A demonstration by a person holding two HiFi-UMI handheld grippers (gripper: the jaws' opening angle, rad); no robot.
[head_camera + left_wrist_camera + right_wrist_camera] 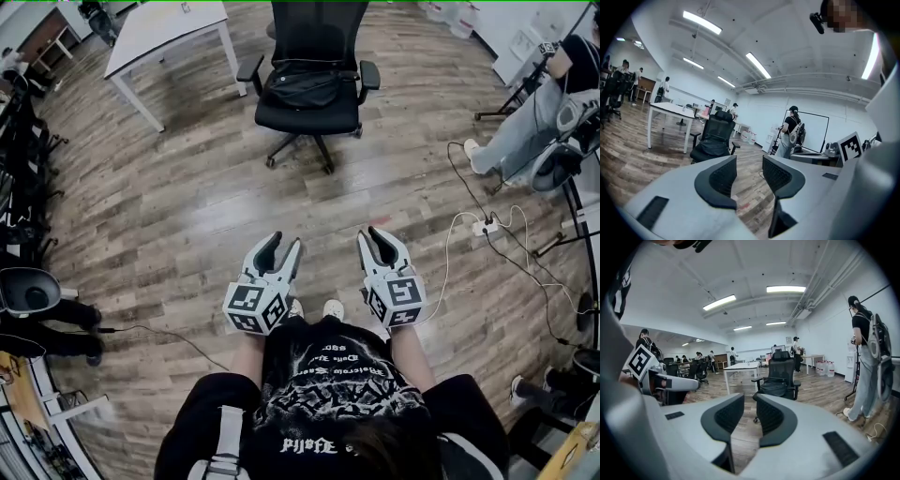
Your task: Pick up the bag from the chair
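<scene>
Head view: black bag (302, 89) on chair (314, 114)

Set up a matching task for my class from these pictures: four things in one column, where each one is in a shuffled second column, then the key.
Things
1. bag
2. white table
3. power strip
4. left gripper

Places
A. on the wooden floor, at the head view's right
B. on the seat of the black chair
C. low in the head view, jaws apart, nothing between them
D. left of the chair in the head view

Pairs: 1-B, 2-D, 3-A, 4-C
</scene>
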